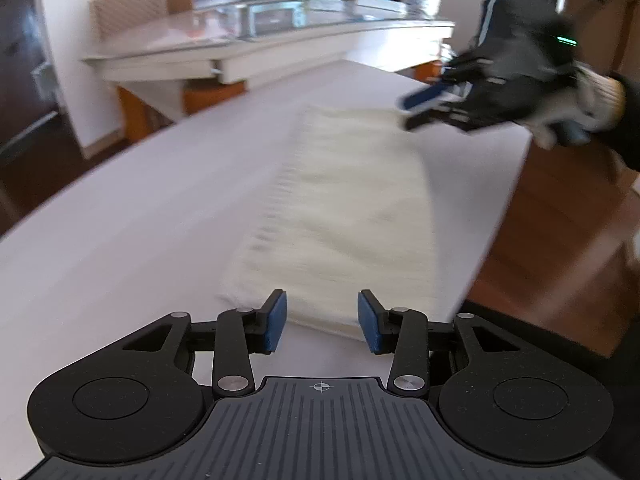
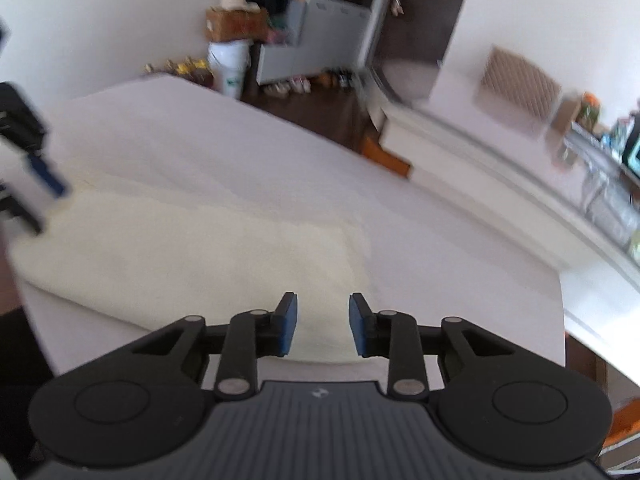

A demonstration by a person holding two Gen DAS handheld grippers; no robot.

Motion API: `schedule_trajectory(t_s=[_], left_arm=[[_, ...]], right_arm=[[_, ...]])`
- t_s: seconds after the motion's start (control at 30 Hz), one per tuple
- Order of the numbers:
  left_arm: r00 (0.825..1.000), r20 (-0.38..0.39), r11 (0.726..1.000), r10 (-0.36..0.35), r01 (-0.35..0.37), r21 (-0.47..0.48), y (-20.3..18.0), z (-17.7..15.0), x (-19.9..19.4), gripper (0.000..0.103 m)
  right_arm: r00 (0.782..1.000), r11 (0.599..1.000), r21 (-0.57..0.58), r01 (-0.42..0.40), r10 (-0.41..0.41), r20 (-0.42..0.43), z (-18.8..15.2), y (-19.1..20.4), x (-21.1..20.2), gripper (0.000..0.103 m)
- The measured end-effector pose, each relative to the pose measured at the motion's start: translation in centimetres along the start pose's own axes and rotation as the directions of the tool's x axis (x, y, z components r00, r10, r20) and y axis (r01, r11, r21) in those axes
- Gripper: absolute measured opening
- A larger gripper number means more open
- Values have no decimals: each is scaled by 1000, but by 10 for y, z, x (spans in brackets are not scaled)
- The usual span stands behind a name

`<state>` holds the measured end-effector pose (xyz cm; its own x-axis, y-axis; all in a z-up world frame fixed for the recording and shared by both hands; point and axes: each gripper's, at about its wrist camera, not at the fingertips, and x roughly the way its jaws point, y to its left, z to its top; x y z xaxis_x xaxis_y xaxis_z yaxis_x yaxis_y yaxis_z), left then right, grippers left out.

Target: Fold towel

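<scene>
Two grippers: one is held over each short end of the towel [image 1: 340,208], neither with cloth in it.
Towel place: it is laid flat as a long cream strip on the white table [image 1: 140,220], close along the table's edge.
Long axis: it is run from the left gripper [image 1: 322,322] away to the right gripper [image 1: 416,110].
Left gripper: its jaws are parted, empty, just above the near short edge.
Right gripper: its jaws are parted and empty in its own view [image 2: 323,328], over the other short edge.
Nearer hand: each end is matched to its own gripper; blur probably hides the exact height.
Coming move: end corners are likely to be pinched.
</scene>
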<state>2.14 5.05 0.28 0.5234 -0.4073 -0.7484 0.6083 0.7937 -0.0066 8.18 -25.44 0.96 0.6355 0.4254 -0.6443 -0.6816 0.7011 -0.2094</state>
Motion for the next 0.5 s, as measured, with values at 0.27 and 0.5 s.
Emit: schedule_trajectory(t_s=[0.27,0.5], left_arm=[[1000,-4,1000,-14,14,21,46,14,16,43],[995,-43,993,-86,89,74,48,23,34,41]], right_arm=[[976,981,2,-196,195,93,3,83,-30,33],[966,969,12,-248,246,86,-3,123,-36,36]])
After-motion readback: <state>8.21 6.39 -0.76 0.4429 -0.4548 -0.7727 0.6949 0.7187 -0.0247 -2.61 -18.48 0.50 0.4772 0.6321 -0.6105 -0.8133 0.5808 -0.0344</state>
